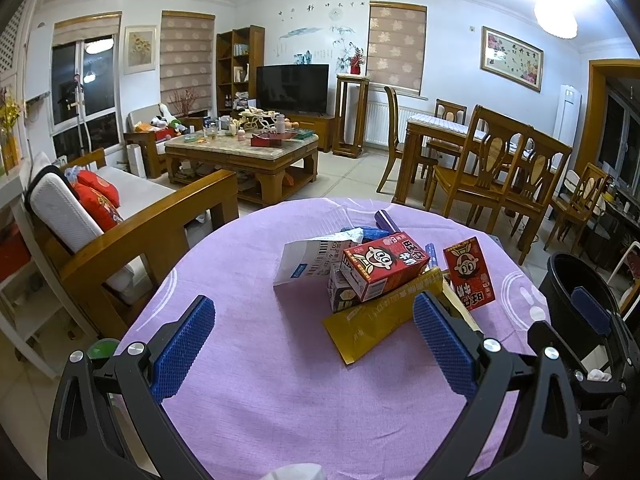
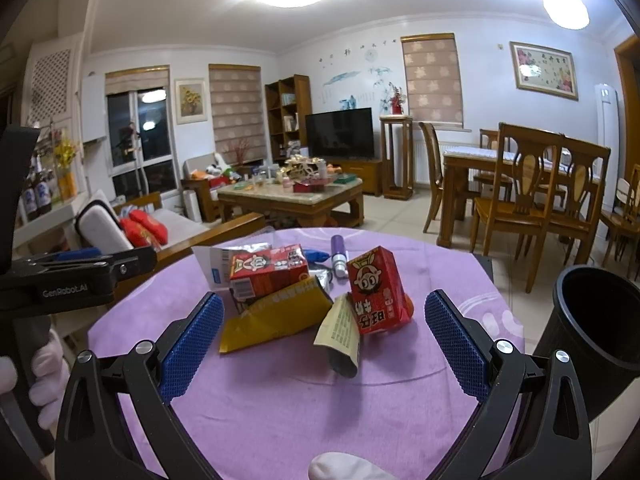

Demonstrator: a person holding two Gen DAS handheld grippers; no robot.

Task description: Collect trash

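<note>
Fingers (image 2: 456, 342) of both grippers spread wide, empty, above purple tablecloth (image 2: 260, 412) strewn with trash, living room beyond.

We are looking from both wrist cameras forward along open tongs, low and near over the desk (image 1: 240, 360), facing the living room. Both are sharing the trash pile (image 2: 304, 300); the left camera is sitting left of the right.

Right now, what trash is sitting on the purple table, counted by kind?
Red drink cartons: 2, one lying, one upright
Gold pouch: 1
White barcoded packet: 1
Purple tube: 1
Pale leaflet wrapper: 1
Blue wrapper: 1
Total: at least 7; the pile hides more.
</note>
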